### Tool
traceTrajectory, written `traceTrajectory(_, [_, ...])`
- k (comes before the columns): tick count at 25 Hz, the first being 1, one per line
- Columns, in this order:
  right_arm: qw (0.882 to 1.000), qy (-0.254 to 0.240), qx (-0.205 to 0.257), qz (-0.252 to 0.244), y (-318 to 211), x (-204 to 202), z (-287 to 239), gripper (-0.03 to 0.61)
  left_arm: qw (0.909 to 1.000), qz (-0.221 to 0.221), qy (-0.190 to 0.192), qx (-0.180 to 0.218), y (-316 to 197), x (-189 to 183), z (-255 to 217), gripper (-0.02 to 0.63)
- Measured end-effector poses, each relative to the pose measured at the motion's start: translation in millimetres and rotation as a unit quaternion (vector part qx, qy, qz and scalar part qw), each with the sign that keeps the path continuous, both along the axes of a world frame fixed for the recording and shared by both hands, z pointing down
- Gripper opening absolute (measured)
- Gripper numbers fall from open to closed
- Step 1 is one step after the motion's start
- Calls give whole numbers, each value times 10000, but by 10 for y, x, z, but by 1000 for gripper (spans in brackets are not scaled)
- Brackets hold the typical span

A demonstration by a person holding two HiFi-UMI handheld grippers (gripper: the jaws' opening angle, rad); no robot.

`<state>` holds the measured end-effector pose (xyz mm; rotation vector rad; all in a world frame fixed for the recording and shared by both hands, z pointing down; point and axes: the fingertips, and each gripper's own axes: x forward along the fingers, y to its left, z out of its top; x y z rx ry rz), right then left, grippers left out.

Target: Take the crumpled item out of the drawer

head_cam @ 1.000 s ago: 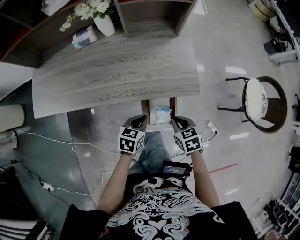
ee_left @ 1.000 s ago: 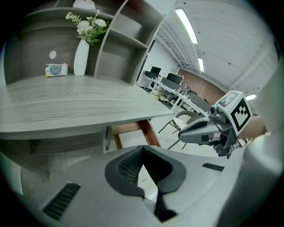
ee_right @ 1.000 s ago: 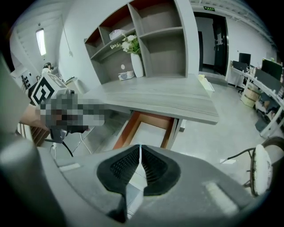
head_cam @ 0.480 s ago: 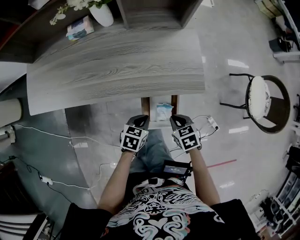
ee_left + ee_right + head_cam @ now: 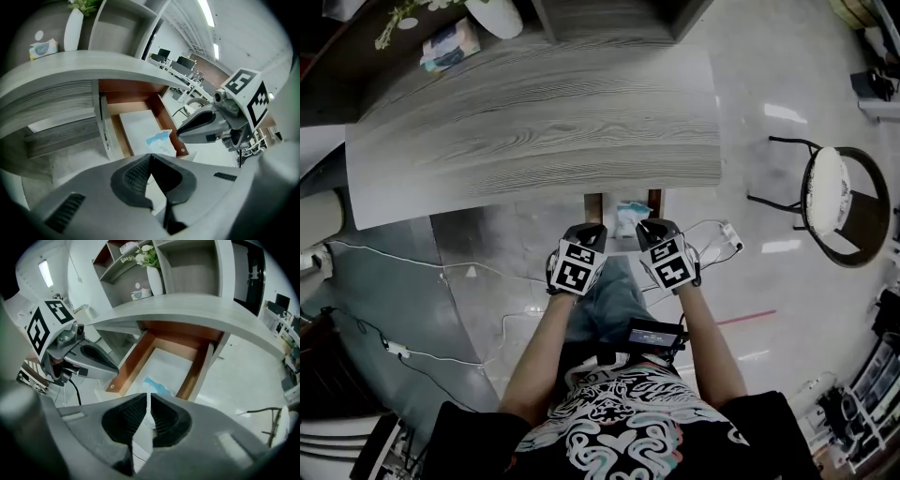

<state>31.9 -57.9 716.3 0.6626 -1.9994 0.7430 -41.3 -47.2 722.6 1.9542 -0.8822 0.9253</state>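
The left hand-held gripper [image 5: 584, 234], jaws together on nothing, has the crumpled item [image 5: 630, 214] at its one o'clock, lying in the open drawer [image 5: 593, 208] under the worktop [image 5: 534, 112]. The right hand-held gripper [image 5: 654, 232], likewise closed and empty, looks nearer (item at eleven o'clock). No legible writing.

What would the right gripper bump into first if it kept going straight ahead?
Most likely the crumpled item in the open drawer. It lies dead ahead of the right gripper, though depth is hard to judge.
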Motion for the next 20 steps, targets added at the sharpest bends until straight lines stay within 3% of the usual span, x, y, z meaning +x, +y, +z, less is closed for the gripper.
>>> traceTrajectory(8, [9988, -61, -477, 60, 49, -45, 178, 23, 9999, 116, -34, -112, 3, 105, 143, 0])
traceTrajectory(13, [9961, -102, -796, 372, 16, -40, 311, 32, 9996, 146, -47, -238, -14, 144, 195, 1])
traceTrajectory(20, [9965, 137, -819, -15, 65, -81, 456, 35, 9993, 291, 62, -233, -74, 291, 190, 2])
